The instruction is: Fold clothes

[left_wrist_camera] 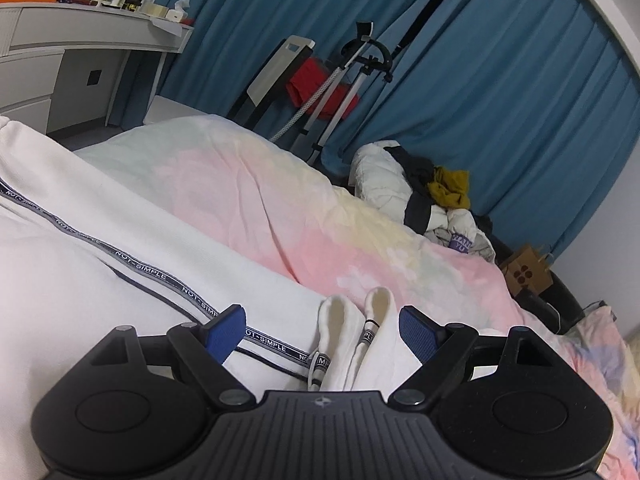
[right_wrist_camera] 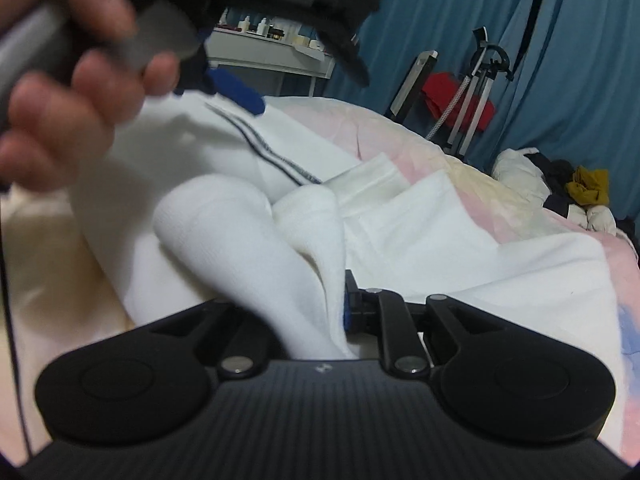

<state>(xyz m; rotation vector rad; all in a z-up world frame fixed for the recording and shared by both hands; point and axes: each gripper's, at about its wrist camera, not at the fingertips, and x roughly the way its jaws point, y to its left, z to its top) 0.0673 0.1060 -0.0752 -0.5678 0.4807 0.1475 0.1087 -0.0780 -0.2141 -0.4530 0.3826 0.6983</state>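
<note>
A home bedroom: a bed under a pastel quilt [left_wrist_camera: 248, 184], with a cosmetics-laden dressing table [left_wrist_camera: 80, 36] and blue curtains [left_wrist_camera: 500, 80] beyond it.

— Where does your left wrist view look from?

— From low over the white garment [left_wrist_camera: 168, 248] on the pastel bedspread [left_wrist_camera: 320, 240], very close, facing across the bed to the blue curtain [left_wrist_camera: 500, 80].

— And your right wrist view?

— Just as near to the same cloth [right_wrist_camera: 400, 216], angled toward that curtain [right_wrist_camera: 440, 20] too. It catches your hand [right_wrist_camera: 76, 92] on the left gripper [right_wrist_camera: 240, 92] before the curtain. Both share the clothes steamer stand [left_wrist_camera: 340, 92] by the curtain.
</note>
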